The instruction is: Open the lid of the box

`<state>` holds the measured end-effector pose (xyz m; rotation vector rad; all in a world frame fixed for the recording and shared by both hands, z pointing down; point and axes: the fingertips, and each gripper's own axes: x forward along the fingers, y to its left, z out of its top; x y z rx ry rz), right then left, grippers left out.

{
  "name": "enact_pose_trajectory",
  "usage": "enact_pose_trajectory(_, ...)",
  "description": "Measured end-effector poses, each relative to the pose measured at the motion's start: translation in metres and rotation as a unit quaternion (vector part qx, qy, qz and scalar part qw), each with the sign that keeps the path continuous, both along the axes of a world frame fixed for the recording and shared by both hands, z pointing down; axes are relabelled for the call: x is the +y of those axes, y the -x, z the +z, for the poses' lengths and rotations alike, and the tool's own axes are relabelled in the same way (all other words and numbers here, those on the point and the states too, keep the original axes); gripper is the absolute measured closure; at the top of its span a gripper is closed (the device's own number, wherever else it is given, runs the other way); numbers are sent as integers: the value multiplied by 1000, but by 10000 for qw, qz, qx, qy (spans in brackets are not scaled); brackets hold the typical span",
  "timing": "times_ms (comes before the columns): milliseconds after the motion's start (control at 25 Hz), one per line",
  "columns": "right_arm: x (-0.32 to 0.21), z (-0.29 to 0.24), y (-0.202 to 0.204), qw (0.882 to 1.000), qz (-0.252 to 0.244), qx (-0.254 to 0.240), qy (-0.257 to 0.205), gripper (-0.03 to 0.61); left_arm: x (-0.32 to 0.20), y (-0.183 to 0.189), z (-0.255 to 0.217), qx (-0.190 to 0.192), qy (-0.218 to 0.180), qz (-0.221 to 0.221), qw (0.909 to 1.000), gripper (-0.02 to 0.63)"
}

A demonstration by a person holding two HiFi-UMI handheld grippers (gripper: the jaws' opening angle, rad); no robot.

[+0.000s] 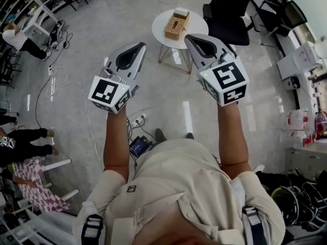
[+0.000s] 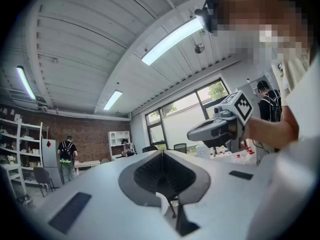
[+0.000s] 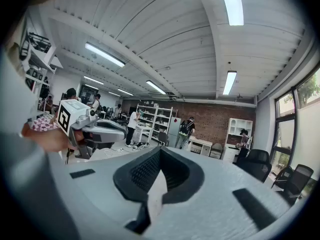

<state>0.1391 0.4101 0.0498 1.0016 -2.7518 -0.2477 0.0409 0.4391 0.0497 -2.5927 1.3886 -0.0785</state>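
Both grippers are held out level and side by side, which reads as a ready stance before any reach. The left gripper (image 1: 137, 49) has its jaws pressed together on nothing, and so does the right gripper (image 1: 191, 39). The box (image 1: 176, 24) sits on a small round counter (image 1: 159, 32), beyond and below their tips, nearer the right one. Its lid looks down, though it is too small to be sure.

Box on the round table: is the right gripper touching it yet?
Apart. In the right gripper view the right gripper has its jaws shut with only open room past them. The head view shows the box on the round table beyond.
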Motion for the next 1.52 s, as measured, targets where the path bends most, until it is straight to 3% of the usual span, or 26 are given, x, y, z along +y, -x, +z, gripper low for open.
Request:
enact_pose_trajectory(400,-11,5,18,10000,42,46,44,588,-12,18,10,49,76,42,10000,603)
enact_pose_trajectory(680,2,19,51,9998,102,120,76,588,-1,51,26,111,104,130,9998,603)
enact_pose_trajectory(1520,-70,26,108,9992,301,-40,268,586,-72,118,32,229,170,290,9992,603)
